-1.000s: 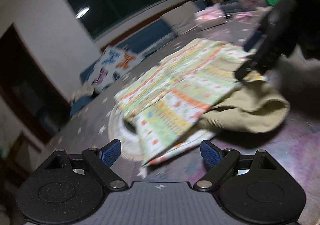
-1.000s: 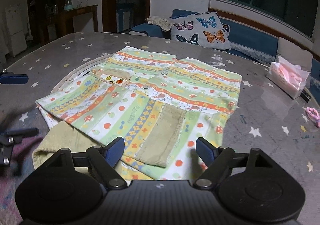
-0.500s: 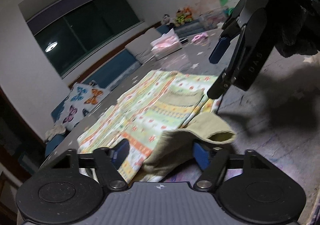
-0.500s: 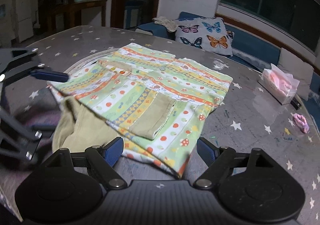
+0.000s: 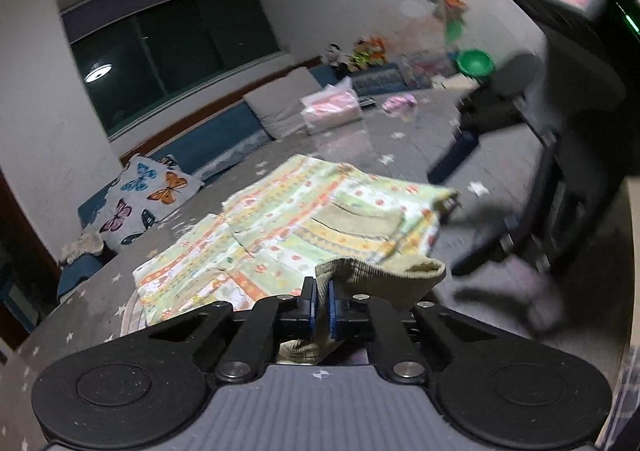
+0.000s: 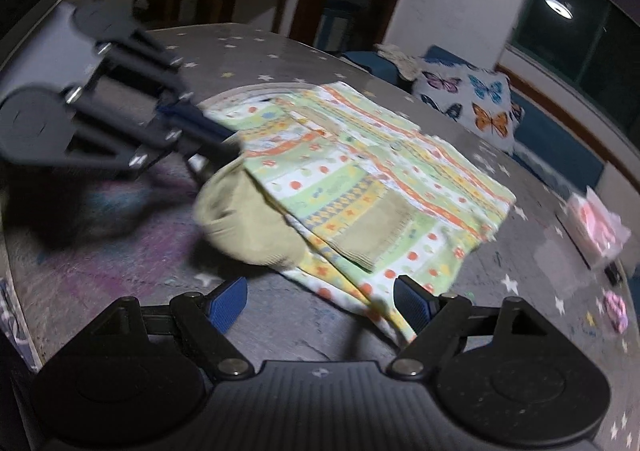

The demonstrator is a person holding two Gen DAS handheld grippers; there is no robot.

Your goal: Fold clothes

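My left tongs [image 5: 322, 305] have just been closing and now clench the khaki hood [image 5: 380, 275] beside the patterned garment [image 6: 360, 187] on the desk [image 6: 120, 275]; my right tongs [image 6: 320, 301] stand released just beside the garment.

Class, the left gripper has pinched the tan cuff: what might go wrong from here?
The left gripper grips only the edge of the tan cuff; pulling may slip it free or drag the patterned shirt out of its fold. The right gripper hangs open over the hem and could snag it.
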